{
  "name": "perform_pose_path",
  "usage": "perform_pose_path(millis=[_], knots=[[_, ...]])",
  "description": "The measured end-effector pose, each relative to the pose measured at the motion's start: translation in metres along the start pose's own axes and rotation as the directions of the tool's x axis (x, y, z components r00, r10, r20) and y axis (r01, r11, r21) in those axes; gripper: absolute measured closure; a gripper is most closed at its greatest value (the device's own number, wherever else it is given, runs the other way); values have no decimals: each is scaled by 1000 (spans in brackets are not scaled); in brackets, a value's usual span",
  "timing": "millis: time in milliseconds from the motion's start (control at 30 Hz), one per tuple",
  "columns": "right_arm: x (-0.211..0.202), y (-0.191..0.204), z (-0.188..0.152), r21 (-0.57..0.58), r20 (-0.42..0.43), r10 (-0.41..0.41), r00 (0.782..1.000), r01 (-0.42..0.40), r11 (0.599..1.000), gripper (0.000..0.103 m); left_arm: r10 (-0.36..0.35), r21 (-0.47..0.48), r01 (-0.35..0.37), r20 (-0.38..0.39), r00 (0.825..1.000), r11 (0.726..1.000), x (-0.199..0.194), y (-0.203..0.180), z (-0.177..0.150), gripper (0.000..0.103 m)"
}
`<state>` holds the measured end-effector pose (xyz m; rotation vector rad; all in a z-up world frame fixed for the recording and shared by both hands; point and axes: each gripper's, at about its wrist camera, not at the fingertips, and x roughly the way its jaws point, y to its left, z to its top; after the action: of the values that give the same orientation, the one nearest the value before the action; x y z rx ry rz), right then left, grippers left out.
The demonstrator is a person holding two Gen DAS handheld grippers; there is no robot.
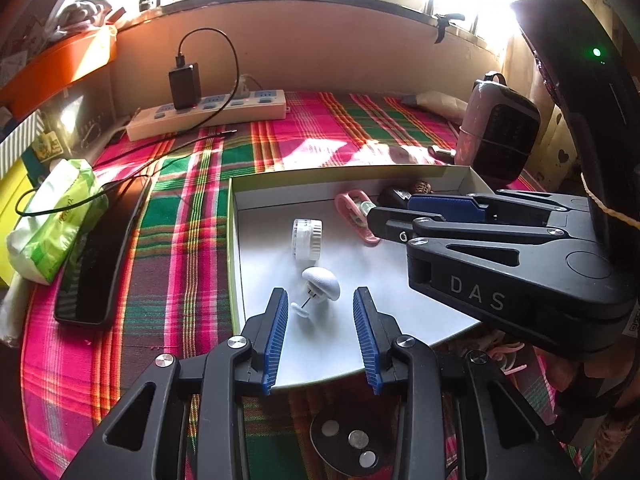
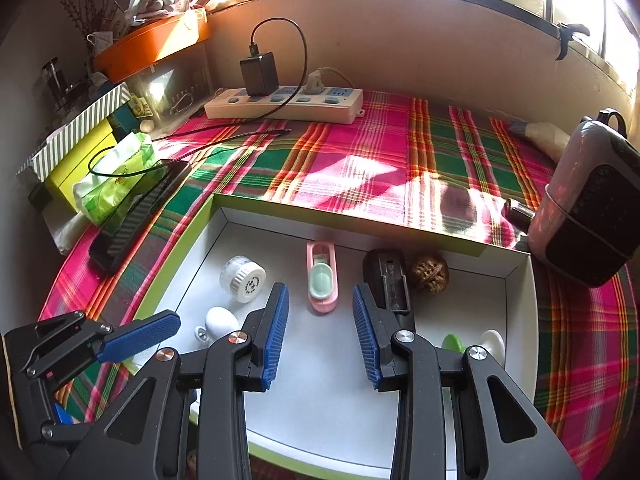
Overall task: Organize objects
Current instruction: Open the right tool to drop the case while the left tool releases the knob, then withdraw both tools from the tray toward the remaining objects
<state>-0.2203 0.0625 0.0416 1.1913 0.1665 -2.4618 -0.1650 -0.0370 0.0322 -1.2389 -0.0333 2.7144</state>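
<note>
Both claws open, empty — pink clip [image 2: 322,280] lies lengthwise in the box [image 2: 516,280], pointing toward the far wall.

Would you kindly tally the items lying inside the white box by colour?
White: 3 (ribbed jar, egg-shaped piece, rounded piece at the right wall)
Pink: 1 (clip)
Black: 1 (block)
Brown: 1 (walnut)
Green: 1 (piece, partly hidden)
Total: 7

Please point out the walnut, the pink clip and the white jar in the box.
walnut [image 2: 430,273], right wrist view, shell middle.
pink clip [image 2: 322,280], right wrist view, green inner part.
white jar [image 1: 306,239], left wrist view, side wall.
</note>
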Motion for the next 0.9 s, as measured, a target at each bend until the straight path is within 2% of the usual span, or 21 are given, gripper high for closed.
perform_pose_path(millis=[433,600,900], knots=[[-47,9,-23,35,83,-18,996,16,999,68,1,-10,-1,32,999,1000,-36,-10,-21,71],[-62,14,-42,32,98,-43,994,40,999,68,17,-4,-17,48,999,1000,-50,-12,-30,71],[-83,16,-71,66,110,-69,992,62,996,68,0,6,-1,74,997,1000,-70,-17,-47,71]])
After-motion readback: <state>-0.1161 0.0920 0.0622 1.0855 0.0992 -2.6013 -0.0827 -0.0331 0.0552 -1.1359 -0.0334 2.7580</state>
